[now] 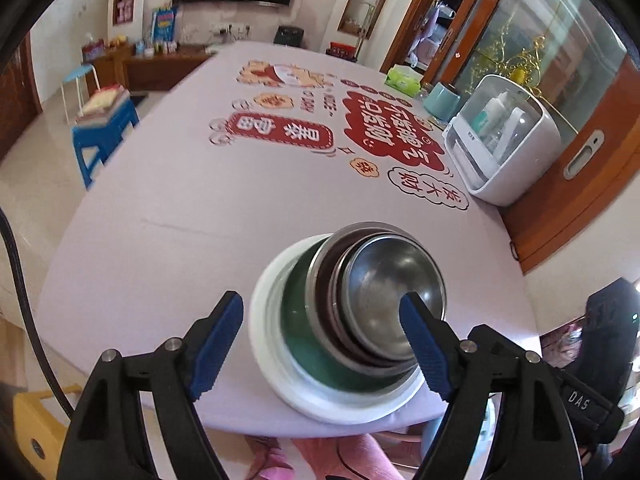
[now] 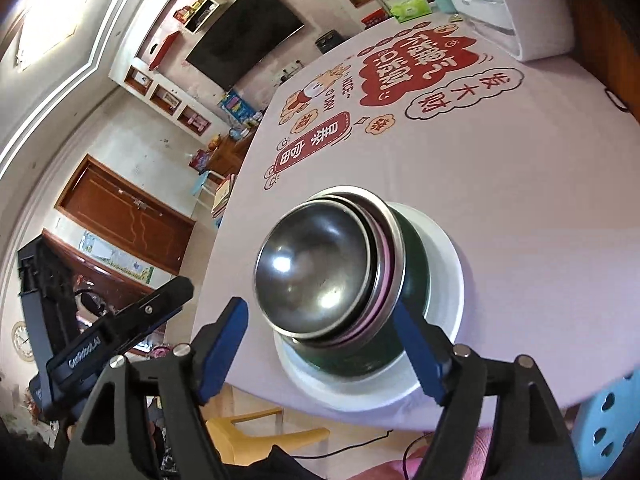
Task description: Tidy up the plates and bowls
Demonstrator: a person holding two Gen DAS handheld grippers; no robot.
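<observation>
Near the table's front edge a white plate (image 1: 268,364) carries a dark green bowl (image 1: 298,320), and several steel bowls (image 1: 384,284) are nested in that. The stack also shows in the right wrist view: white plate (image 2: 444,248), green bowl (image 2: 416,264), steel bowls (image 2: 316,268). My left gripper (image 1: 322,314) is open and empty, hovering over the stack with its blue fingertips (image 1: 224,320) on either side. My right gripper (image 2: 320,320) is open and empty too, just above the stack's near side. The left gripper's black body (image 2: 120,332) shows at the left of the right wrist view.
The table (image 1: 200,208) has a lilac cloth with red printed signs. At its far right stand a white storage box (image 1: 508,140), a teal cup (image 1: 442,100) and a green tissue pack (image 1: 404,80). Blue stools (image 1: 104,132) and a yellow chair (image 2: 256,436) stand beside the table.
</observation>
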